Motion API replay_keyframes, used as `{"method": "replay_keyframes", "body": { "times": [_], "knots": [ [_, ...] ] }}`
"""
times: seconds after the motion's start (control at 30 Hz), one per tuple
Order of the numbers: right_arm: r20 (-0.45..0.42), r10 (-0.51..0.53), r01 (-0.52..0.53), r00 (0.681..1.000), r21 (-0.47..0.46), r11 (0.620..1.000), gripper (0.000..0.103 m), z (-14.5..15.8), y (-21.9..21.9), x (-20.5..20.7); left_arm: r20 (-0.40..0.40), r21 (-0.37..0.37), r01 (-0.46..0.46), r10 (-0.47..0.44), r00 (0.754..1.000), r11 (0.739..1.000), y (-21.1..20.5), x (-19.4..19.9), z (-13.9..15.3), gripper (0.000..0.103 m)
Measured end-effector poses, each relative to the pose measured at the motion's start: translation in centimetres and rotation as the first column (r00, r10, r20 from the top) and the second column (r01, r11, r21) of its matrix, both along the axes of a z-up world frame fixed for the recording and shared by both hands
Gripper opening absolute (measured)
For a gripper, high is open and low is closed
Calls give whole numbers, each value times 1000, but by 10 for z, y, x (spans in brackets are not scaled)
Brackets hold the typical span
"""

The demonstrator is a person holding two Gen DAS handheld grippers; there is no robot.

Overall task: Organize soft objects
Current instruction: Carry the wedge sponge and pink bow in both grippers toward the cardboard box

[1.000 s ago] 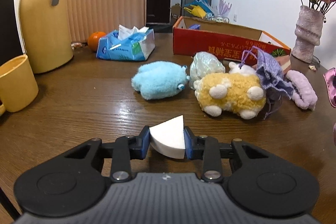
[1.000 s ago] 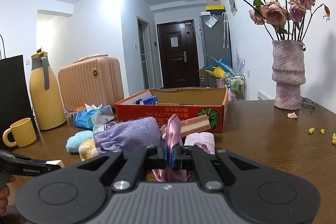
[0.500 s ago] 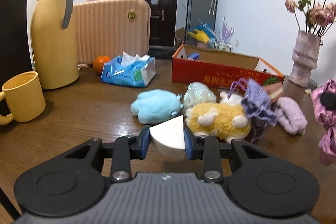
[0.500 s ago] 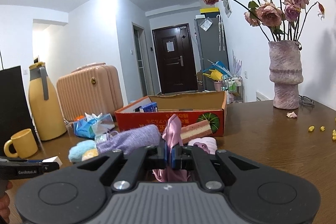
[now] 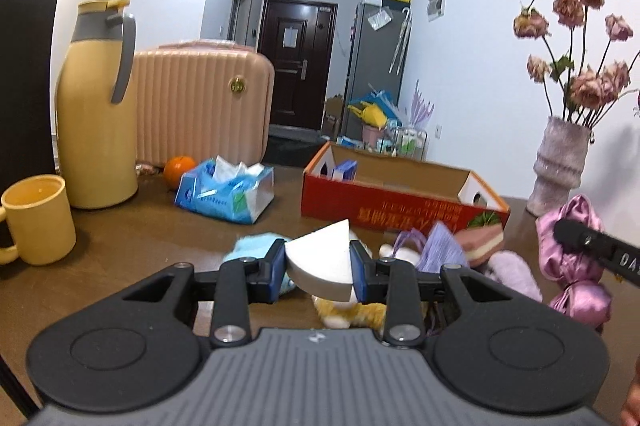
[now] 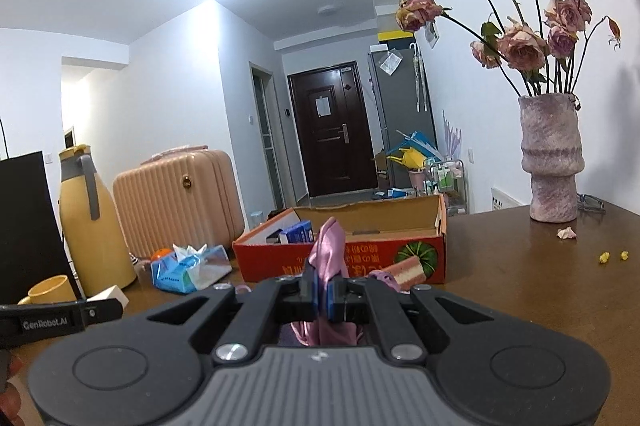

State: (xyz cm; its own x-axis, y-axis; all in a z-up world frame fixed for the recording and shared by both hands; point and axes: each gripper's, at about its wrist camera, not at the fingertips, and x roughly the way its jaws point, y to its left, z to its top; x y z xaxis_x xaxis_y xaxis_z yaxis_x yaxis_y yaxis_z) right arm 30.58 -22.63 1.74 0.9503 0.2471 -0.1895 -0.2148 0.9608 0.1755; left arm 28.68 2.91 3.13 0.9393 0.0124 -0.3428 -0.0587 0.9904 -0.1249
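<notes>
Left gripper (image 5: 319,265) clamping white sponge wedge (image 5: 320,260), right gripper (image 6: 322,292) pinching pink cloth (image 6: 330,250)

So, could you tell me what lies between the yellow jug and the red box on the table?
In the left wrist view, an orange and a blue tissue pack lie between the yellow jug and the red box.

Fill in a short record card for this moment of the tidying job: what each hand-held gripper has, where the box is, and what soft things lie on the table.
left hand-held gripper: shut on a white wedge sponge, held clear above the table
right hand-held gripper: shut on a pink satin cloth
red cardboard box: open, on the table beyond the toys
soft things on the table: blue plush, yellow plush, purple knit pouch, lilac fluffy piece
also on table: tissue pack, yellow mug
</notes>
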Motion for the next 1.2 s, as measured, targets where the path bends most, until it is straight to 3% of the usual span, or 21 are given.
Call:
{"method": "replay_keyframes", "body": {
  "times": [0.6, 1.2],
  "knots": [
    [94, -58, 54, 994, 36, 998, 4, 23, 11, 36, 90, -42, -14, 18, 996, 999, -17, 43, 32, 33],
    [111, -90, 82, 990, 75, 994, 4, 30, 13, 91, 105, -72, -62, 69, 992, 995, -14, 108, 41, 33]
  ]
}}
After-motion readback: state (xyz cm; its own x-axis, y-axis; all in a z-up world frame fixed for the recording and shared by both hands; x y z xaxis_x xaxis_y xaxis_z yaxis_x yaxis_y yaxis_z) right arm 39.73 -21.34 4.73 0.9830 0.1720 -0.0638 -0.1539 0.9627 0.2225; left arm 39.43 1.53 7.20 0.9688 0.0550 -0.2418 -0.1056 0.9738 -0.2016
